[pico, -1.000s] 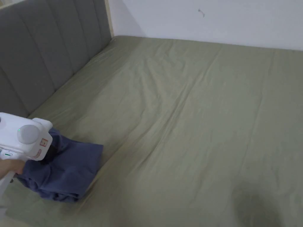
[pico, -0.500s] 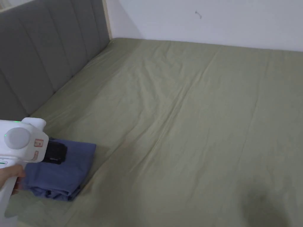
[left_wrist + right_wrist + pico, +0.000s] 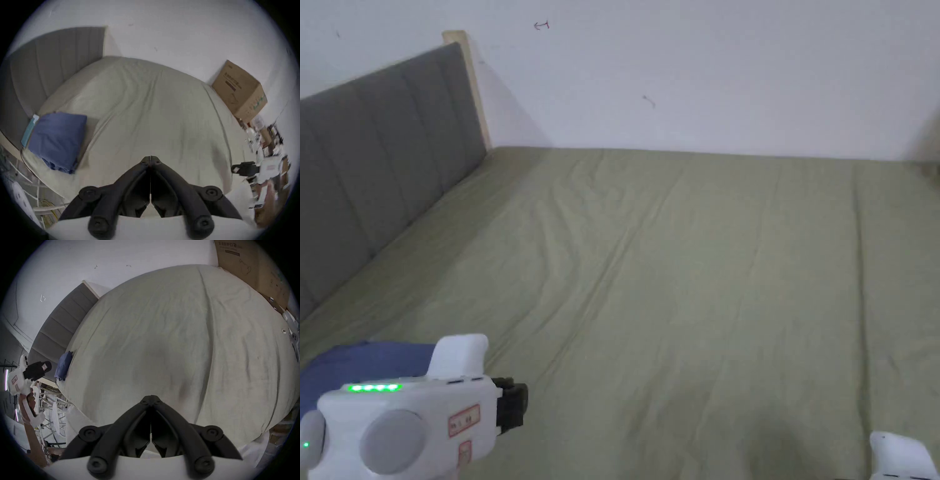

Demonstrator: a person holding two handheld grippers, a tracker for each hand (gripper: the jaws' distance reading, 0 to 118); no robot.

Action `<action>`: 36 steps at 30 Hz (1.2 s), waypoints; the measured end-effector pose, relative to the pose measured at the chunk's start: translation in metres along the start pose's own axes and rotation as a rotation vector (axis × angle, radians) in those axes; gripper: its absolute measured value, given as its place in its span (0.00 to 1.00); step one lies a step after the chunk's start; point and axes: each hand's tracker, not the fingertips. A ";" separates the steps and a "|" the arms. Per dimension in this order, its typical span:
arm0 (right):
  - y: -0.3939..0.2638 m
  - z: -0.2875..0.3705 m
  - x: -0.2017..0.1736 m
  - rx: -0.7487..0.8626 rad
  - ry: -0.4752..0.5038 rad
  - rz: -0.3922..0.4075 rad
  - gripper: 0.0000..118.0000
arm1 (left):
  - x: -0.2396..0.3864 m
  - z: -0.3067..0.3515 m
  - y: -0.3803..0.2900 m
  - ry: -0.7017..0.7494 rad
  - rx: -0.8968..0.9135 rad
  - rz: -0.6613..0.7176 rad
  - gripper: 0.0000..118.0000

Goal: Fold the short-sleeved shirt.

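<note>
- Head view: the left gripper sits low at the bottom left, white body with a green light strip, black tip poking out over the bed. From this angle I can't tell how its jaws stand. The blue shirt peeks out just behind it, at the bed's near left corner, close to the grey headboard. A bit of the right gripper's white body shows at the bottom right corner. The olive sheet is wrinkled.
- Left gripper view: the left gripper has its jaws pressed together with nothing between them, hanging above the sheet. The shirt lies folded into a neat rectangle on the bed's corner by the headboard, well apart from the gripper. A pale blue thing sits right against the shirt's far edge, can't make out what it is. A cardboard box stands by the wall past the bed. The right gripper shows off to the side, blurry.
- Right gripper view: the right gripper is closed too, empty, over the middle of the bed. The shirt is far off at the corner, with the left gripper near it, not touching.
</note>
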 end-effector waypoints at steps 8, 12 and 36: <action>0.001 0.038 -0.009 0.258 -0.036 0.053 0.00 | 0.078 0.021 -0.007 0.005 0.160 -0.085 0.00; 0.019 0.075 -0.033 0.431 -0.140 0.140 0.00 | 0.113 0.047 0.012 0.036 0.292 -0.141 0.00; 0.024 0.171 -0.095 0.948 -0.307 0.264 0.72 | 0.195 0.103 0.023 0.076 0.651 -0.203 0.91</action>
